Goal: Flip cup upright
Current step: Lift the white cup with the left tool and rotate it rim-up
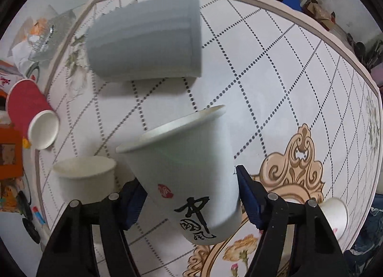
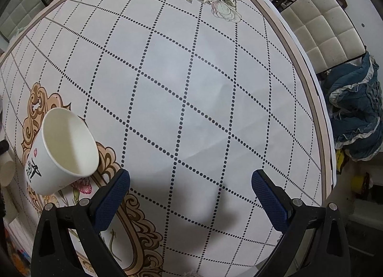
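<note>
Cup: white paper cup with black brush characters and a red seal, centre of the left wrist frame, tilted, rim toward upper right, lifted off the table.
Left tongs: closed on the cup's lower body, blue pads pressed to its sides.
Right tongs: spread wide, nothing between them, above bare tablecloth.
Second printed cup: left of the right wrist frame, on its side, mouth facing the camera.
Grey cup: upper centre of the left frame, on its side, blurred.
Red cup: left edge, lying, white mouth showing.
Plain white cup: lower left, beside the left tongs.
</note>
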Action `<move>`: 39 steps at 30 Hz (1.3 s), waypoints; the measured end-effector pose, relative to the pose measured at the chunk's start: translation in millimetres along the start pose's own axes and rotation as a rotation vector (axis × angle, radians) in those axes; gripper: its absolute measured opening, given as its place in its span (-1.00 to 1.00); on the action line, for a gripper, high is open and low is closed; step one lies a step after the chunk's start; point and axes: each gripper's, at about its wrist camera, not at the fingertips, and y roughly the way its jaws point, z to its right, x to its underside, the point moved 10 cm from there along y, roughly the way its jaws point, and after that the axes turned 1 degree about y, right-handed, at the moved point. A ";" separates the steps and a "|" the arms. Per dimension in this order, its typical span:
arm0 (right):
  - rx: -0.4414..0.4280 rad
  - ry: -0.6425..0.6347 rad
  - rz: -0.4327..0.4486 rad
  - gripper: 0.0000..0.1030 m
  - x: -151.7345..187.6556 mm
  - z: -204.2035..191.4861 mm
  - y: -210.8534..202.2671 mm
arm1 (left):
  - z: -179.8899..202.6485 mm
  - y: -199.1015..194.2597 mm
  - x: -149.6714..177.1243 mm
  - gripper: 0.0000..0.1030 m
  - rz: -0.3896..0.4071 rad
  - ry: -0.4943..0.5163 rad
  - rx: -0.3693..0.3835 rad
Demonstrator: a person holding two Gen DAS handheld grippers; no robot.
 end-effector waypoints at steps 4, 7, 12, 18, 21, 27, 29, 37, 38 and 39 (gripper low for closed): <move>-0.017 0.005 0.015 0.98 8.8 0.5 -7.4 | -4.3 -25.7 12.1 0.31 0.036 0.027 -0.009; -0.032 0.015 0.032 0.98 20.1 4.4 -18.6 | -4.3 -47.4 17.4 0.31 0.073 0.081 -0.018; -0.056 0.024 0.043 0.98 49.0 10.1 -36.6 | 11.4 -77.2 58.1 0.31 0.121 0.183 -0.033; -0.066 0.003 0.048 0.98 93.4 7.8 -47.0 | 8.0 -86.3 111.2 0.31 0.109 0.284 -0.029; -0.068 0.015 0.043 0.98 115.9 11.8 -45.3 | 6.3 -77.4 133.9 0.31 0.096 0.298 -0.027; -0.046 0.025 0.012 0.98 154.3 26.5 -27.4 | 11.4 -56.1 186.7 0.31 0.036 0.363 -0.038; -0.044 0.034 0.000 0.98 161.2 31.8 -21.8 | 16.8 -45.7 200.4 0.31 0.014 0.398 -0.048; -0.032 0.073 -0.038 0.98 175.1 53.7 0.6 | 37.9 -2.1 233.2 0.31 -0.079 0.533 -0.080; -0.031 0.077 -0.044 0.98 176.3 55.6 3.3 | 39.7 2.2 235.4 0.32 -0.093 0.542 -0.079; -0.031 0.082 -0.050 0.98 177.5 57.3 5.8 | 41.4 6.9 237.5 0.32 -0.108 0.551 -0.080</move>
